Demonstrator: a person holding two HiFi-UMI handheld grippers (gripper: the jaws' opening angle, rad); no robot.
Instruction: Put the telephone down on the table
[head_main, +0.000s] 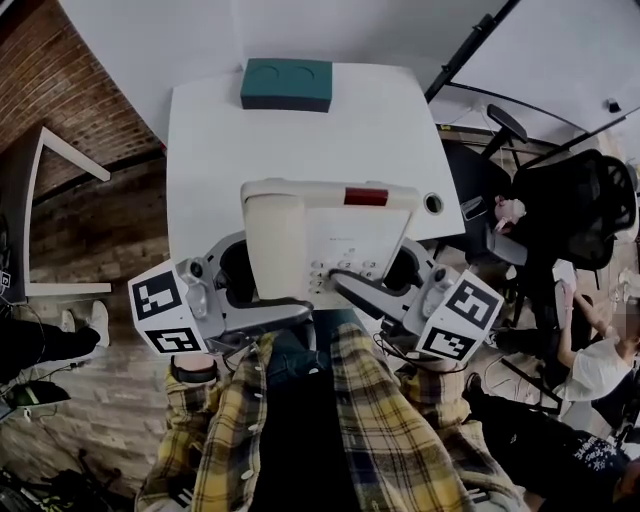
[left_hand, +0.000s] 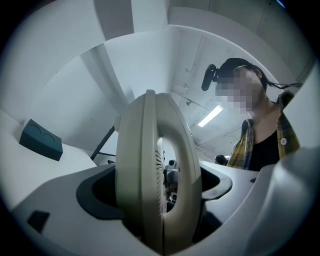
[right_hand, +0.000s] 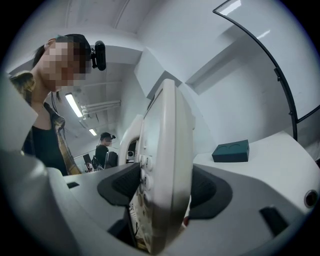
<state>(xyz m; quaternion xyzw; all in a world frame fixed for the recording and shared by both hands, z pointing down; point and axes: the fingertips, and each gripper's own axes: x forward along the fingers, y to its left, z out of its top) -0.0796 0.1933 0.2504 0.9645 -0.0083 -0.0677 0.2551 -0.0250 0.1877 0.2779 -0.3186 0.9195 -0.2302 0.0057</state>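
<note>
A beige desk telephone (head_main: 325, 240) with its handset (head_main: 272, 240) on the left side and a red strip at its top hangs in the air over the near edge of the white table (head_main: 210, 140). My left gripper (head_main: 262, 300) is shut on the handset side (left_hand: 157, 175). My right gripper (head_main: 372, 290) is shut on the keypad side (right_hand: 165, 170). Both hold it tilted up, with the keypad facing me.
A dark green box (head_main: 287, 84) lies at the table's far edge and shows too in the left gripper view (left_hand: 41, 140) and the right gripper view (right_hand: 231, 151). A cable hole (head_main: 433, 203) sits near the table's right edge. Black office chairs (head_main: 570, 210) and seated people stand to the right.
</note>
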